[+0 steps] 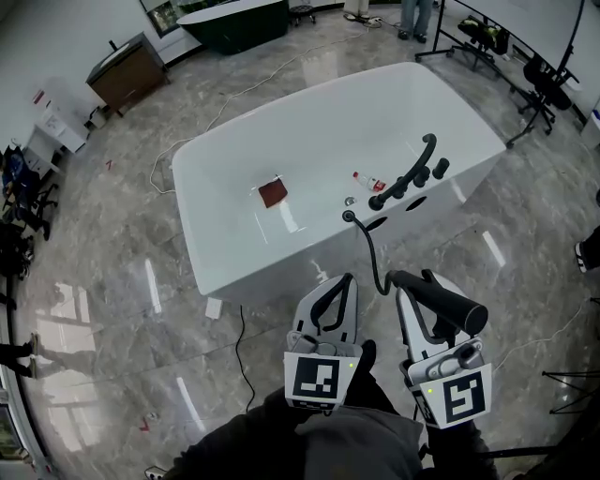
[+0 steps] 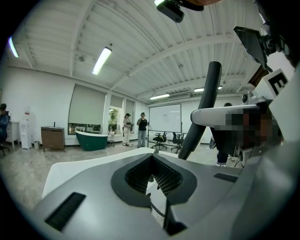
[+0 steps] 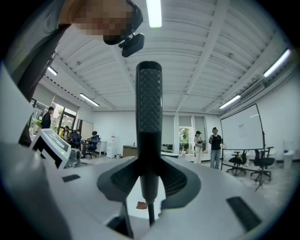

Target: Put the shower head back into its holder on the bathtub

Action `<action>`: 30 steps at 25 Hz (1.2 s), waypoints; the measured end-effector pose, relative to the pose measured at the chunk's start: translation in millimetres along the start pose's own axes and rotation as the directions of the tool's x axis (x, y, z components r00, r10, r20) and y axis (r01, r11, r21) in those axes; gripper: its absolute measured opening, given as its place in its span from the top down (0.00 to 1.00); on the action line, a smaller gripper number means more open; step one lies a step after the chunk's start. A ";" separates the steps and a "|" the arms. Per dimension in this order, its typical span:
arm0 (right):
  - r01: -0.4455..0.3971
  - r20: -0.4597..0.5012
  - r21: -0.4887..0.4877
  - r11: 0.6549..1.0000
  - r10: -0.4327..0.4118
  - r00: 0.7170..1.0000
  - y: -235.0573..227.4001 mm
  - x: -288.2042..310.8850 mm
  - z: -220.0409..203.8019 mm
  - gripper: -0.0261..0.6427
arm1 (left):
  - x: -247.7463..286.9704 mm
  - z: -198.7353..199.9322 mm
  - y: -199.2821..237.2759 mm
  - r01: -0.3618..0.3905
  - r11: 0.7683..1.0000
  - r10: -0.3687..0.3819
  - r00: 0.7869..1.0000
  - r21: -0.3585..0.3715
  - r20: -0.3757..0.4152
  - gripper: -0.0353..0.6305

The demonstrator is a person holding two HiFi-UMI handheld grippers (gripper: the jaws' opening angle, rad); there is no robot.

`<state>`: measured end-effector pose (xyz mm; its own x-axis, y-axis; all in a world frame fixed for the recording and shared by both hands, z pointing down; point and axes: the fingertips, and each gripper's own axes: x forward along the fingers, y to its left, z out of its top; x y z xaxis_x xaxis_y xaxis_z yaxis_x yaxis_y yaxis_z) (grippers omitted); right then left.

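Note:
The white bathtub (image 1: 234,253) stands in the middle of the head view, with a row of black tap fittings (image 1: 410,178) on its near rim. A black hose (image 1: 372,253) leaves the rim and runs down to the black shower head (image 1: 448,311). My right gripper (image 1: 419,291) is shut on it, in front of the tub and below the rim. In the right gripper view the shower head (image 3: 149,122) stands upright between the jaws. My left gripper (image 1: 343,281) hangs beside it, shut and empty. From the left gripper view the shower head (image 2: 202,112) rises at the right.
In the tub lie a dark red square (image 1: 273,193) and a small bottle (image 1: 367,181). A black cable (image 1: 242,347) trails on the marble floor near my left gripper. A dark green tub (image 1: 239,21), a wooden cabinet (image 1: 127,73), office chairs (image 1: 544,89) and people stand farther off.

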<state>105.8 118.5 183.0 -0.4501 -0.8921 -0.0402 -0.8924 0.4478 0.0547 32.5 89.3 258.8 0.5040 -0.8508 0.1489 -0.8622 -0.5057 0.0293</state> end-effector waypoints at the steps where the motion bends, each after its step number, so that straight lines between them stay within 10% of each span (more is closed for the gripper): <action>1: -0.004 0.001 0.004 1.000 0.004 1.000 -6.5 1.0 -1.2 0.75 | 5.3 0.8 -2.3 -0.006 1.000 0.006 1.000 0.004 -0.002 0.94; 17: -0.055 -0.018 0.014 0.998 0.056 0.998 -60.4 32.2 -21.0 0.75 | 62.2 2.8 0.4 -0.081 0.997 0.081 0.997 0.000 -0.016 0.94; 30: 0.003 -0.057 0.011 1.000 -0.002 0.998 -72.9 108.8 -28.2 0.75 | 128.1 5.4 56.2 0.002 1.000 -0.002 1.000 -0.016 -0.024 0.94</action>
<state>122.7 -12.8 202.9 -0.4457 -0.8950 0.0168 -0.8940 0.4460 0.0433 48.8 -48.9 274.2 0.5048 -0.8458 0.1725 -0.8619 -0.5051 0.0456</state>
